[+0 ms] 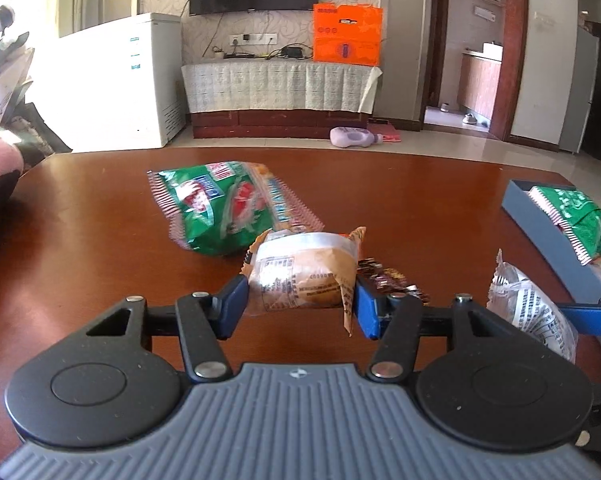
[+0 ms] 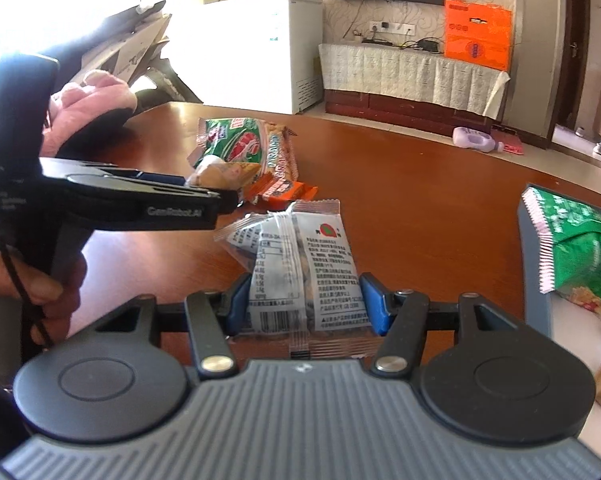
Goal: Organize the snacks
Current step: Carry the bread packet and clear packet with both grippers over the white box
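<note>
Left wrist view: left gripper (image 1: 300, 300) with jaws about half spread, both blue pads pressed against the sides of a clear-wrapped round cake (image 1: 302, 276), which is lifted clear of the brown table (image 1: 420, 200). Behind it, toward the table's middle, a green snack bag (image 1: 224, 208) lies flat; a dark, shiny small wrapper (image 1: 392, 280) lies just right of the cake. Near the right edge stands a blue-grey box (image 1: 540, 236) with a second green bag (image 1: 576, 220) inside. At the right, a white printed packet (image 1: 536, 312) is seen in the blue fingers of the other tool. Right wrist view: right gripper (image 2: 304, 304) with jaws partly spread, clamped on the white printed packet (image 2: 304, 272), its pads touching both sides; whether the packet's far end touches the table I cannot tell. The left gripper (image 2: 220, 196) comes in from the left edge, held by a hand (image 2: 40, 284), the cake (image 2: 216, 174) at its tip. An orange wrapper (image 2: 284, 192) lies just beyond the packet, beside the green snack bag (image 2: 244, 144). The box (image 2: 534, 280) with its green bag (image 2: 580, 248) sits at the right edge.
</note>
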The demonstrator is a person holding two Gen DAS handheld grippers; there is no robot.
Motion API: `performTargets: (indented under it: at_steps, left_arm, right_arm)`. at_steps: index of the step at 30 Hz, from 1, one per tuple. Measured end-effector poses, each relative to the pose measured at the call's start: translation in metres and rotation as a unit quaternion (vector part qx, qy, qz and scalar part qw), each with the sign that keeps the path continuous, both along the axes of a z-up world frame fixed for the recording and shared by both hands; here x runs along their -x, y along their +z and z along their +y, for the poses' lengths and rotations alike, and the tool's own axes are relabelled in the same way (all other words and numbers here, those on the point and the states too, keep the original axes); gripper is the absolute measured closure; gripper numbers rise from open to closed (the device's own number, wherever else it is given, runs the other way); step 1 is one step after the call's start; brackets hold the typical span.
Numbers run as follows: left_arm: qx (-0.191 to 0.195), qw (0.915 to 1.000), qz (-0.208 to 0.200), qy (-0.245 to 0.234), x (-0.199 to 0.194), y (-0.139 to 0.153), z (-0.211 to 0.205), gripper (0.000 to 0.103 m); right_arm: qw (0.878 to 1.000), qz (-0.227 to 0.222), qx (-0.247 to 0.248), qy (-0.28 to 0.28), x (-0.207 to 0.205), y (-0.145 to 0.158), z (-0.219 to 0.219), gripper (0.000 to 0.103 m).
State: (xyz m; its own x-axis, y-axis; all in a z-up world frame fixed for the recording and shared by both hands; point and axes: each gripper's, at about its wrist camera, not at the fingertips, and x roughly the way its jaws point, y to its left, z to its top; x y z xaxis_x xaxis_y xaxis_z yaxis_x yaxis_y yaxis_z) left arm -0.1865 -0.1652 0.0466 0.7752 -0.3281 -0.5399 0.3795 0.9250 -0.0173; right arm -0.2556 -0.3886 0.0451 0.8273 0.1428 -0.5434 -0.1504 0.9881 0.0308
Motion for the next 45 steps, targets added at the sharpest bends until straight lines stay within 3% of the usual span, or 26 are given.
performTargets:
  at_steps: [45]
  left_arm:
    - [0.016, 0.9969, -0.022, -0.074, 0.05, 0.038, -0.109, 0.041]
  right_arm:
    - [0.996, -0.044, -0.006, -0.077, 0.072, 0.037, -0.084, 0.043]
